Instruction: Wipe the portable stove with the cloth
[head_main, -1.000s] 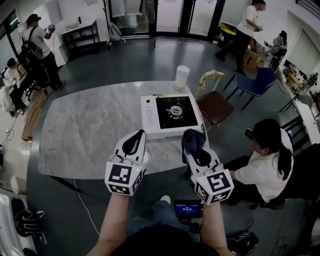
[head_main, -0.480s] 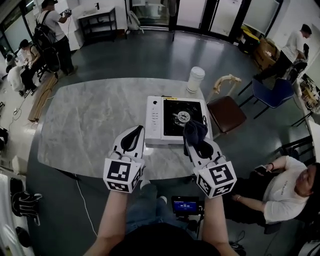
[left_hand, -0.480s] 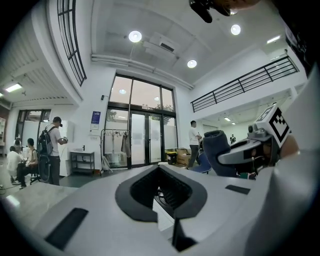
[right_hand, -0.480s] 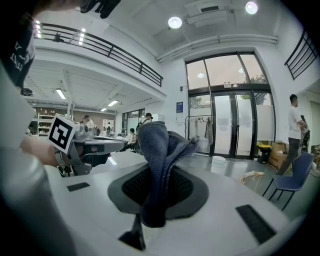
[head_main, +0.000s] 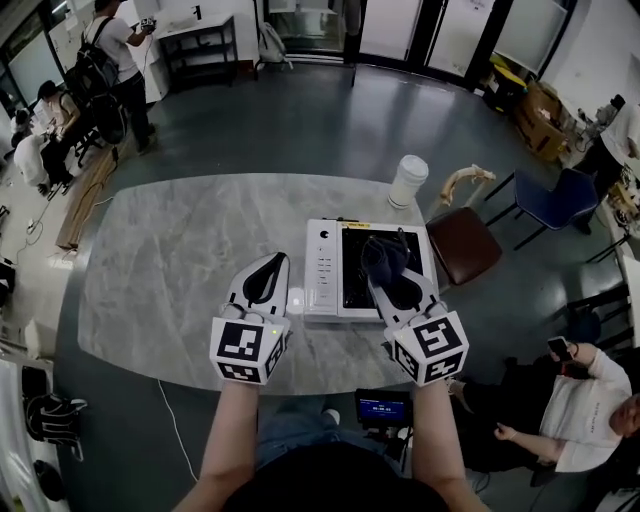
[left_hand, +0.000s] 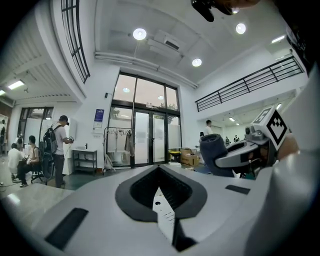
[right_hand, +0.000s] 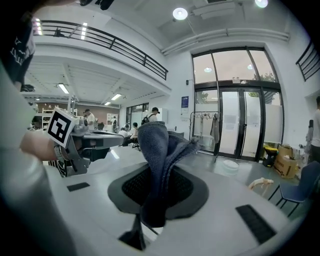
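Nearest in, the left gripper (head_main: 272, 265), white plastic with a black-and-white marker cube at its back. Its jaws are brought together to a point and carry nothing between the dark ribbed pads. Over on the right gripper (head_main: 386, 284), the jaws are clamped on the cloth (head_main: 383, 258). It's a dark blue-grey, knitted-looking rag, bunched into a soft lump that sticks up past the jaw tips.

Under that cloth sits the portable stove (head_main: 323, 270), a flat white box with rounded corners. A strip of small controls lies just to the right of the left jaws. The black square cooking top lies directly beneath the right jaws. Whether the cloth is pressing on that top or just above it, I can't tell.

It all rests on the table (head_main: 180, 260), a broad rounded slab in pale grey with marble veining and a smooth, faintly glossy finish. Beyond the right jaws, past the stove's far edge, stands a white cylindrical cup (head_main: 409, 180). Off to the right of it, a chair (head_main: 462, 245) with a brown seat is beside the table.

Further out, the dark polished floor (head_main: 300, 120) runs up to tall glass doors (head_main: 400, 25), and far off to the left a person (head_main: 105, 60) stands wearing a backpack.
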